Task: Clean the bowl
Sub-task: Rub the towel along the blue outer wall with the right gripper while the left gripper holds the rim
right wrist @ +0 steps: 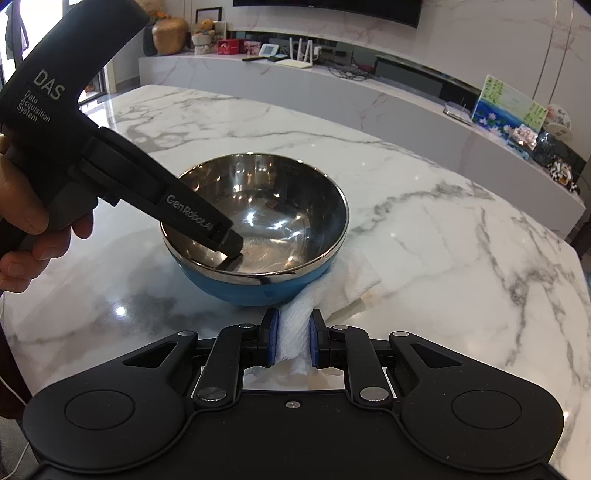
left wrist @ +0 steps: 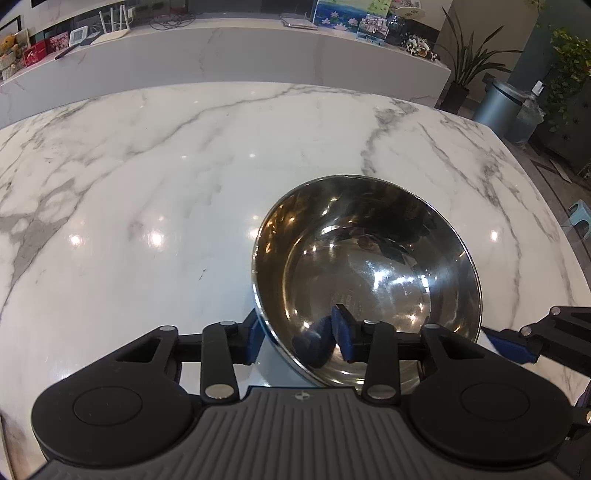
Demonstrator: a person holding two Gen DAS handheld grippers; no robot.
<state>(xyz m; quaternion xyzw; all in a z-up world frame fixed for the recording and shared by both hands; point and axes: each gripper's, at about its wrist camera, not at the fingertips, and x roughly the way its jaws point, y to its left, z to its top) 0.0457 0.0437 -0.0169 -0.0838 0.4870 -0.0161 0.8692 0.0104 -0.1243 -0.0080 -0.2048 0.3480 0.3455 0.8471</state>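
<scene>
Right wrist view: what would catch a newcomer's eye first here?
The steel bowl with its blue outside, sitting mid-table on the white marble table. The left claw straddles its near rim, one finger inside. Closest to the camera, the right claw pinches a white paper towel beside the bowl.

Bowl: shiny silver inside, blue outside. Counter: white marble w/ grey veins. Paper towel: white, dimpled. Hand-held grippers: black w/ blue pads.

Big white marble table with grey veins. Behind it there's a long marble ledge holding a router, a teddy bear and a lotus painting. Grey trash bin and a potted plant sit off to the side.
</scene>
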